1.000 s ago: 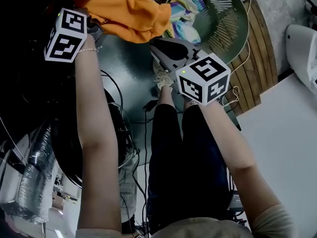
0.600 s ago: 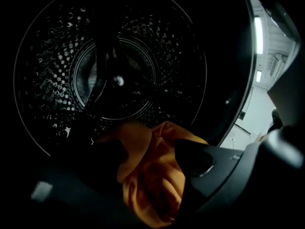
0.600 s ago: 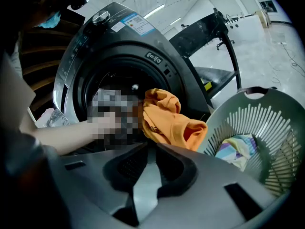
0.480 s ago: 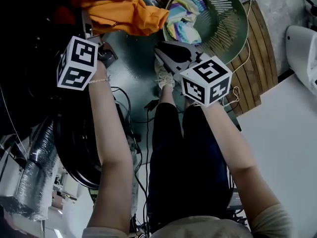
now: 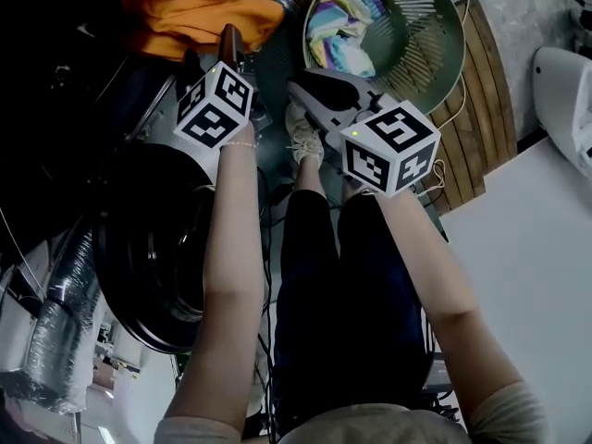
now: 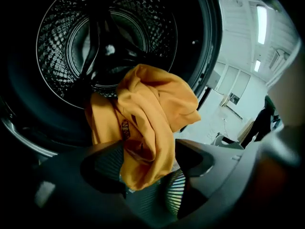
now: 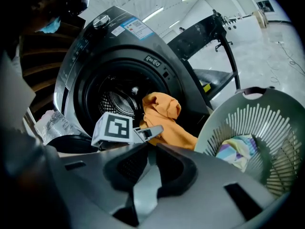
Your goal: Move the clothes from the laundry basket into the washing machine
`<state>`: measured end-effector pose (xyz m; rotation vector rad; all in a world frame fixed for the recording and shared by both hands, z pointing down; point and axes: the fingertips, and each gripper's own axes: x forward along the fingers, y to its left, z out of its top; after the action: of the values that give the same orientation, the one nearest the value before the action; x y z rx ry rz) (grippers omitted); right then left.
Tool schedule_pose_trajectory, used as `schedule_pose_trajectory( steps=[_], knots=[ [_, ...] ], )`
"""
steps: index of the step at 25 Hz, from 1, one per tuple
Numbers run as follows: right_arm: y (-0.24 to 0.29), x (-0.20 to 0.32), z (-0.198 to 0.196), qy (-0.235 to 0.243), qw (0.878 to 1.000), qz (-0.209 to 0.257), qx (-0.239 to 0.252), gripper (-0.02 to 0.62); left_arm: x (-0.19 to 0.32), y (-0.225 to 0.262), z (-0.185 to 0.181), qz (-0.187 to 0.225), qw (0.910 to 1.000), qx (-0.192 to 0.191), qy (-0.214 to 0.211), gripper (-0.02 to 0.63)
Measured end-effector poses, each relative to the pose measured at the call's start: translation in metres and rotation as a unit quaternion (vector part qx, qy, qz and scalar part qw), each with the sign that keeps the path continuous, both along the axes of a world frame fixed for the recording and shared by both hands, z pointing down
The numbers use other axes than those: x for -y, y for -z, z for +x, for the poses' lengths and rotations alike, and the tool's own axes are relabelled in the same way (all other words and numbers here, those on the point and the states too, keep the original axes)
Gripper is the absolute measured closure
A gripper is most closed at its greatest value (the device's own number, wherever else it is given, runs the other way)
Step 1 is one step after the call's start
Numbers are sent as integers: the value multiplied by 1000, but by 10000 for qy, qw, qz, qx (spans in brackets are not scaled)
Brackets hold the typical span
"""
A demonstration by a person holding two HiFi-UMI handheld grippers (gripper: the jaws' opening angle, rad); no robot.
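**Head view:** My left gripper [image 5: 211, 54] has swung in from the left to the middle of the view. The orange garment [image 5: 199, 7] now lies apart from it at the washing machine [image 5: 139, 248] opening.

**Left gripper view:** The jaws have just been opening and stand wide. The garment hangs between them unclamped, so it is released. It drapes over the lower rim of the door opening, short of the drum [image 6: 57, 42], and likely needs a push inward.

**Right gripper view:** My right gripper [image 7: 145, 163] is closed on nothing. A striped cloth [image 7: 236, 149] remains at the laundry basket [image 7: 267, 123] bottom, so the transfer is incomplete.
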<state>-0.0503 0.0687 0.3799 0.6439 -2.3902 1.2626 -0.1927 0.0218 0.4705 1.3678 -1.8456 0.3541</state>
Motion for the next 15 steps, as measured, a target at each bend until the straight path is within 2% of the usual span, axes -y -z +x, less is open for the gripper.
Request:
schedule_pose_trajectory(
  steps=[2,3,6,8,12,15],
  knots=[
    [-2,1,-2,29,10000,20,15,534,7,-14,-4,-96,9998,200,-21,269],
    [-3,0,-2,45,10000,27,14,534,10,-18,-7,-137,9993,333,-46,291],
    [-7,-1,-3,57,10000,23,14,537,16,-25,-14,-264,9972,628,-301,458],
    [-9,-2,-4,35,10000,-7,36,540,18,-19,-14,-229,9960,678,-527,511],
    [-9,-2,-6,5,10000,-52,82,541,35,22,-21,342,9897,988,-976,535],
    [-8,-1,-9,-4,9999,-40,104,541,57,52,-39,719,9849,1214,-1004,537]
  ],
)
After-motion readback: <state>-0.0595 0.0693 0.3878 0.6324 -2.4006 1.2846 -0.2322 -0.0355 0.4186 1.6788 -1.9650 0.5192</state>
